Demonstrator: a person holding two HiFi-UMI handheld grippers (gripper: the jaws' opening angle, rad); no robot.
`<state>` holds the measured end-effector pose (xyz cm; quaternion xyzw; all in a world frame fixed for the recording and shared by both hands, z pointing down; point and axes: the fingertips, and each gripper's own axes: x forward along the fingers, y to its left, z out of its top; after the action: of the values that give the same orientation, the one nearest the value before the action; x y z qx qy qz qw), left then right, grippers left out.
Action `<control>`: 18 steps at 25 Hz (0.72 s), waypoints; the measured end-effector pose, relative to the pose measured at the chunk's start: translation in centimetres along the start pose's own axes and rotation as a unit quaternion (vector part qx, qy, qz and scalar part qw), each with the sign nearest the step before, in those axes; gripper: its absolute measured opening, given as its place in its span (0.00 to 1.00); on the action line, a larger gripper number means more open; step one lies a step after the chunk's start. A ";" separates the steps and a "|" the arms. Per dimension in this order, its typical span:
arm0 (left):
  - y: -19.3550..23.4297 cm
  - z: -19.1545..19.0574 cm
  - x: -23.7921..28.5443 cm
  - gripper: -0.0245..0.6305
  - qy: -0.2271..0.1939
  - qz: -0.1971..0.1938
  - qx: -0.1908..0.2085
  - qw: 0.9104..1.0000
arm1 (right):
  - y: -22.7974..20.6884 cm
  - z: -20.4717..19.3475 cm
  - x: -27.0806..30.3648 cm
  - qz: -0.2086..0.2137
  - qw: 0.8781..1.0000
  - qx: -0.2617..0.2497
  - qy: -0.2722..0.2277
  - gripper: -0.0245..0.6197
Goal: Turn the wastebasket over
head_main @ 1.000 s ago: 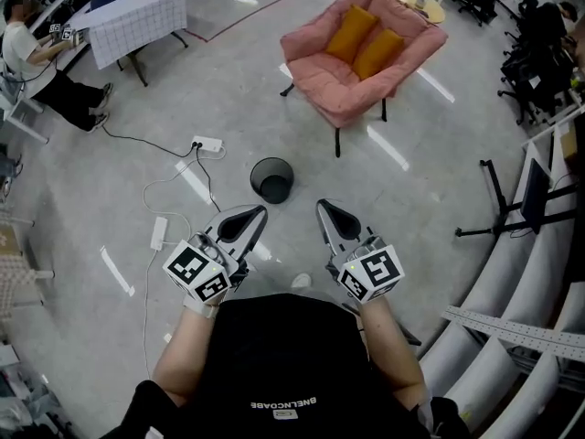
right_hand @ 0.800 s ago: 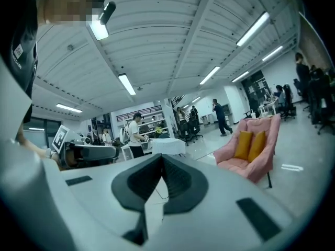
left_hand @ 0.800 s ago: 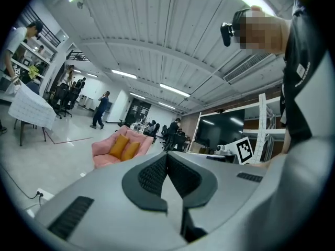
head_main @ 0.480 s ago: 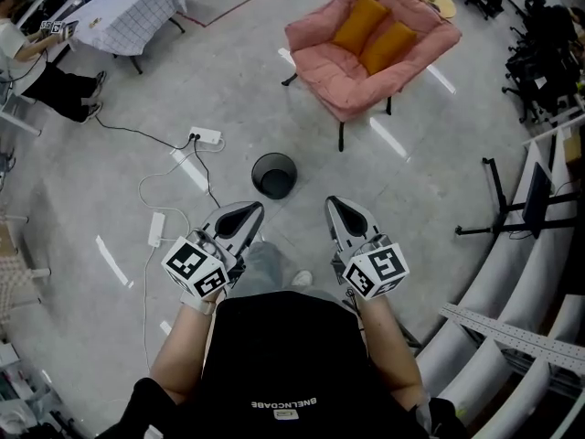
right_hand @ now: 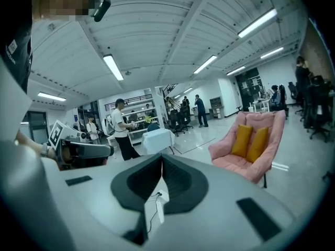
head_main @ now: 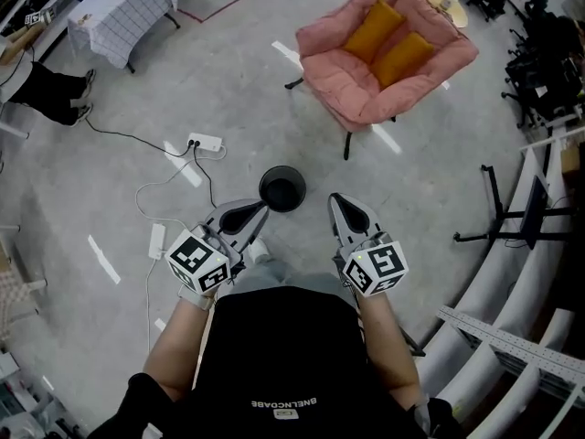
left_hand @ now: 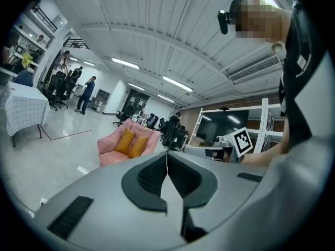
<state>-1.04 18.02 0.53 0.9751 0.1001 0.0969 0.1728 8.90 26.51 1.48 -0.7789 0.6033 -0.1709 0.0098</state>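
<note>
Pointing toward 12 o'clock, the left gripper (head_main: 261,211) and right gripper (head_main: 337,202) are held side by side ahead of the person's torso. Left gripper: jaws pressed together, nothing between them. Right gripper: jaws likewise closed and empty.

The basket (head_main: 282,188) stands upright on the floor (head_main: 228,80), mouth up, at 12 o'clock from the gap between the two grippers. The left gripper's tip lies at the basket's 7 o'clock, just beside the rim; contact cannot be determined. The right gripper's tip lies at the basket's 4 o'clock, near but apart.

A power strip (head_main: 205,141) with cables lies at the basket's 10 o'clock. Farther out, at 1 o'clock, stands a pink chair (head_main: 366,94) carrying two orange cushions (head_main: 377,27). A table (head_main: 123,12) with a checked cloth stands at 11 o'clock, well apart.
</note>
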 end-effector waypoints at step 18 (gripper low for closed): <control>9.9 -6.0 2.4 0.06 0.063 0.144 -0.117 0.981 | -8.9 -8.6 11.5 0.055 0.984 0.023 0.167 0.06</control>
<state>1.55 11.38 10.01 0.9444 -0.0432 0.1926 0.2630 17.32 19.72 14.53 -0.7045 0.6345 -0.3115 -0.0636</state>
